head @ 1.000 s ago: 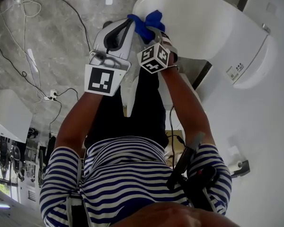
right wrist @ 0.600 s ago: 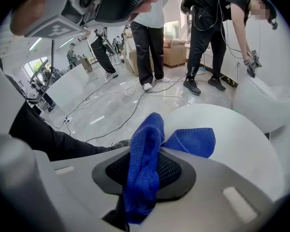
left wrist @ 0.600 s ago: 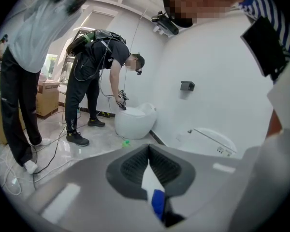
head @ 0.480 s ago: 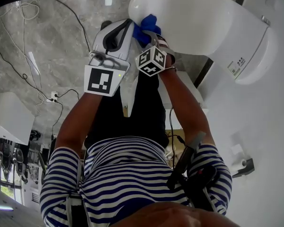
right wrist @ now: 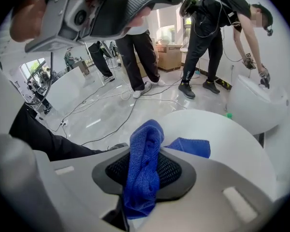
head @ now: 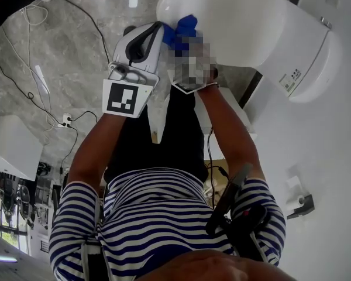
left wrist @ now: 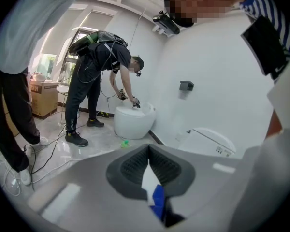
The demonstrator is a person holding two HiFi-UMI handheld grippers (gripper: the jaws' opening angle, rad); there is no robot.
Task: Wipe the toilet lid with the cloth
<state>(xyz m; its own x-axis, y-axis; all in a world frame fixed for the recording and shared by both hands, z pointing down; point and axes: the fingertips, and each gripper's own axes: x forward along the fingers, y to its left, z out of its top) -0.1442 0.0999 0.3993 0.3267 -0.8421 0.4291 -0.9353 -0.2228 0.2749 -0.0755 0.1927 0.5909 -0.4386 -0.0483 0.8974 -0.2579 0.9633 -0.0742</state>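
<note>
The white toilet lid (head: 245,22) fills the top of the head view and shows as a pale dome (right wrist: 217,134) in the right gripper view. My right gripper (right wrist: 145,153) is shut on the blue cloth (right wrist: 144,173), which bunches between its dark pads and trails onto the lid. Seen from the head, the cloth (head: 181,28) rests at the lid's near left rim. My left gripper (head: 157,31) sits just left of the cloth. Its jaws (left wrist: 149,166) are shut to a thin slit that shows white and a bit of blue cloth (left wrist: 158,199).
Cables (head: 23,69) run over the grey marble floor at left. A white wall (head: 333,174) rises on the right beside the toilet's rear part (head: 307,57). Another person bends over a second toilet (left wrist: 133,122). People (right wrist: 140,52) stand beyond the lid, near a cardboard box (left wrist: 43,98).
Both grippers and the cloth have shifted slightly up the view along the lid's near left rim. The right gripper's hold on the cloth is unchanged.
</note>
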